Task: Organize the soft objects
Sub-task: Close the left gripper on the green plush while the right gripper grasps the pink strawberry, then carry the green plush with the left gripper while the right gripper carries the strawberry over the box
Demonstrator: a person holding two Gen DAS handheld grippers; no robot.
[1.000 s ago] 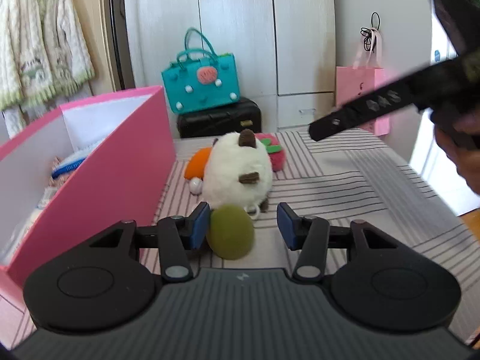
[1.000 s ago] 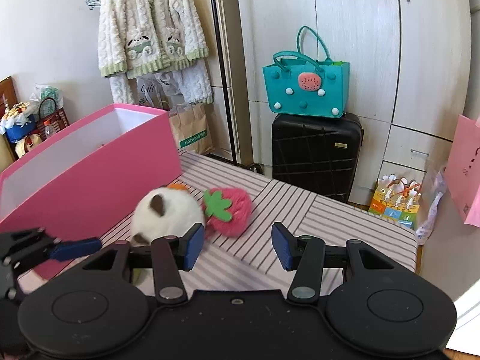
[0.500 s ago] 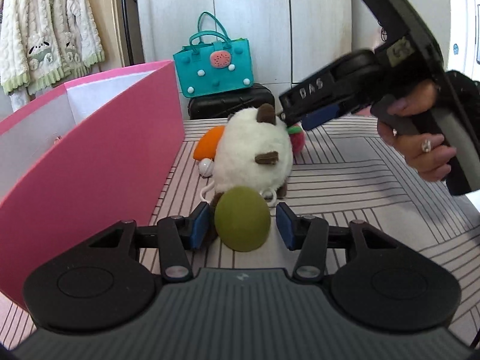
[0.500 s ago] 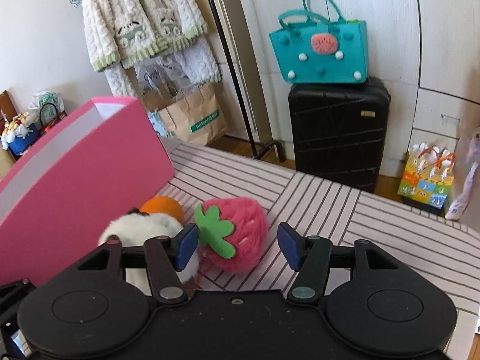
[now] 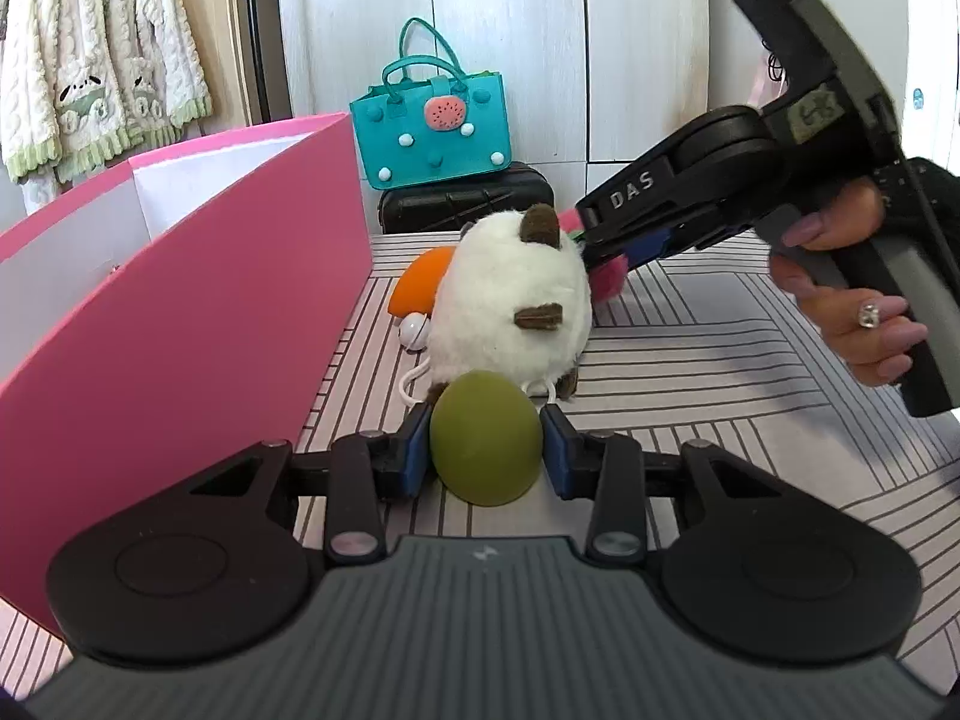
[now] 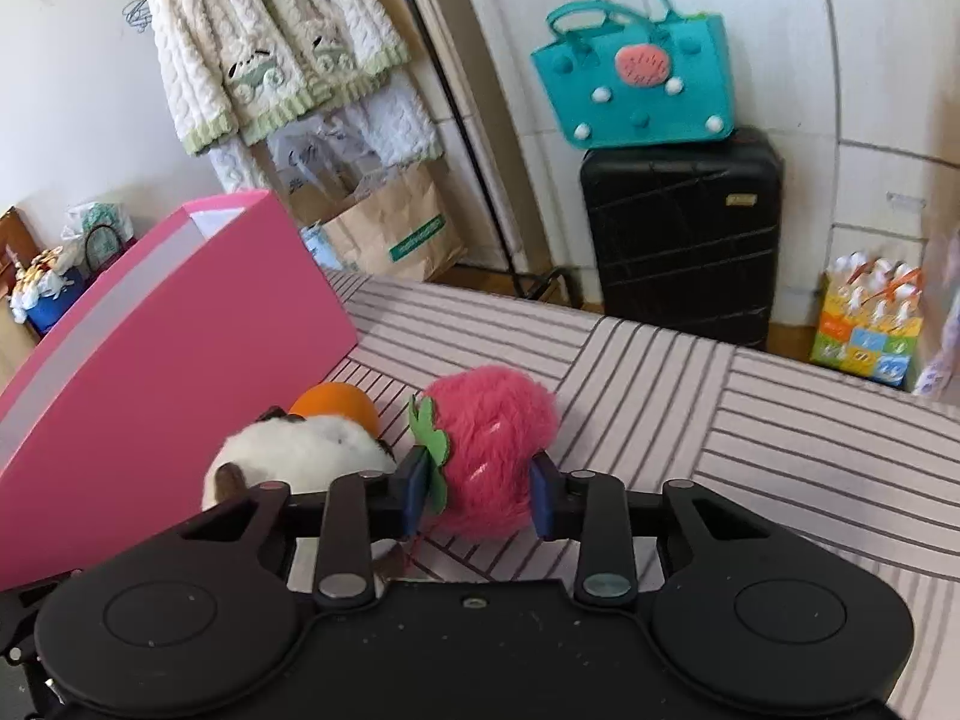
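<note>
Right gripper [image 6: 477, 495] half hides strawberry plush [image 6: 489, 444].

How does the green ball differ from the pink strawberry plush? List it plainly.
Surface: the green ball is smooth and matte, while the pink strawberry plush is shaggy.
Detail: the ball is plain, while the strawberry carries a green felt leaf.
Holder: the ball sits in the left tongs, the strawberry in the right tongs.
Shared: both are pinched between blue pads that have just been closing, low over the striped cloth.
</note>
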